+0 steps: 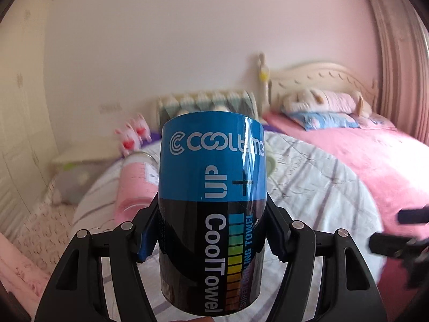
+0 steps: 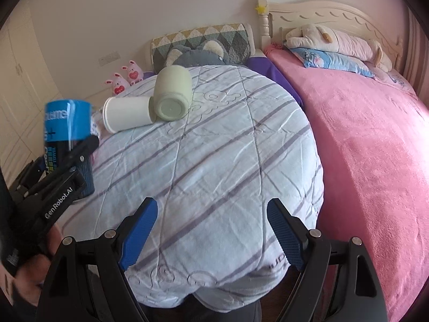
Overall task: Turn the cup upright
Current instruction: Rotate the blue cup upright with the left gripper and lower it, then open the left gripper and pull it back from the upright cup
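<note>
My left gripper (image 1: 211, 230) is shut on a blue and black "CoolTowel" cup (image 1: 211, 209), holding it upright above the quilt. The same cup shows at the left of the right wrist view (image 2: 67, 136), gripped by the left gripper (image 2: 75, 161). My right gripper (image 2: 211, 230) is open and empty over the near part of the striped quilt (image 2: 214, 147). A white cup (image 2: 128, 116) and a pale green cup (image 2: 174, 94) lie on their sides, touching, at the far side of the quilt.
A pink blanket (image 2: 370, 147) covers the bed to the right, with pillows and a plush toy (image 2: 337, 43) at the headboard. A grey plush (image 2: 198, 51) and patterned cushion lie behind the cups. Pink bunny toys (image 2: 126, 79) stand at the far left. A wardrobe is on the left.
</note>
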`<state>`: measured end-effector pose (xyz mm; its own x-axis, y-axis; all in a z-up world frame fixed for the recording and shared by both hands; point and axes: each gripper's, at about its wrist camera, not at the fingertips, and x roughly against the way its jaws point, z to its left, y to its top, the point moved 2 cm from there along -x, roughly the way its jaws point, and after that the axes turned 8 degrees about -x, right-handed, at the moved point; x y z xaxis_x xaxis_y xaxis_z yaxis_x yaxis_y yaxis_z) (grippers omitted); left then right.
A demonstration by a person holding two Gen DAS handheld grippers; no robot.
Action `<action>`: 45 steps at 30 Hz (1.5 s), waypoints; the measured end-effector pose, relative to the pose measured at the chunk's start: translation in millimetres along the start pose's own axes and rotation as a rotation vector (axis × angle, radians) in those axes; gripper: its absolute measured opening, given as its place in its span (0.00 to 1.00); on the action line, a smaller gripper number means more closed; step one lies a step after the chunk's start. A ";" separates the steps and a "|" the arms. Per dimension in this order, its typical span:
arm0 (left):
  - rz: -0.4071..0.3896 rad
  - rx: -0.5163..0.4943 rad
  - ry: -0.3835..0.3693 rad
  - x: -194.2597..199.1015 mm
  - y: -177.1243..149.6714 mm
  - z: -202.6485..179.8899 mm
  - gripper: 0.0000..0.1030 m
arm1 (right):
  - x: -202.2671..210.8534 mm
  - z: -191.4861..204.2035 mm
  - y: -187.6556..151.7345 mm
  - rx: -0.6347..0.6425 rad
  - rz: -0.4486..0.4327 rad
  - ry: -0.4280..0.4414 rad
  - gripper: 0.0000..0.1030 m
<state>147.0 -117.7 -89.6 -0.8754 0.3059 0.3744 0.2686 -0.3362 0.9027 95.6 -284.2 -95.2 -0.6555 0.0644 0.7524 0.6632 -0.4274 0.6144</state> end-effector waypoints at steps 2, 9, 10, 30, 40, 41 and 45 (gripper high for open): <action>-0.012 -0.016 0.013 -5.7 -11.2 -2.9 0.66 | 3.9 4.5 -6.0 0.009 -0.002 -0.004 0.82; -0.080 -0.032 0.013 7.2 -35.9 -5.4 0.66 | 16.4 20.2 -14.3 0.046 -0.013 -0.012 0.82; -0.085 -0.025 0.012 10.4 -37.2 -3.2 0.66 | 18.3 22.2 -14.4 0.050 -0.016 -0.014 0.82; -0.076 -0.028 0.000 34.6 -38.6 -5.4 0.93 | 46.6 42.7 -20.9 0.086 -0.062 -0.005 0.82; -0.043 -0.043 -0.017 64.3 -15.1 2.7 1.00 | 75.7 49.5 -20.8 0.083 -0.130 0.020 0.82; -0.036 -0.042 -0.013 68.8 -11.9 3.8 1.00 | 79.3 49.3 -20.5 0.082 -0.141 0.025 0.82; 0.017 -0.052 0.024 92.8 3.8 11.3 1.00 | 100.6 51.7 -18.4 0.079 -0.204 0.037 0.82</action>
<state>71.3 -80.6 -49.0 -0.8804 0.2783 0.3839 0.2628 -0.3876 0.8836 36.1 -223.2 -18.6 -0.7908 0.1084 0.6024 0.5408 -0.3370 0.7707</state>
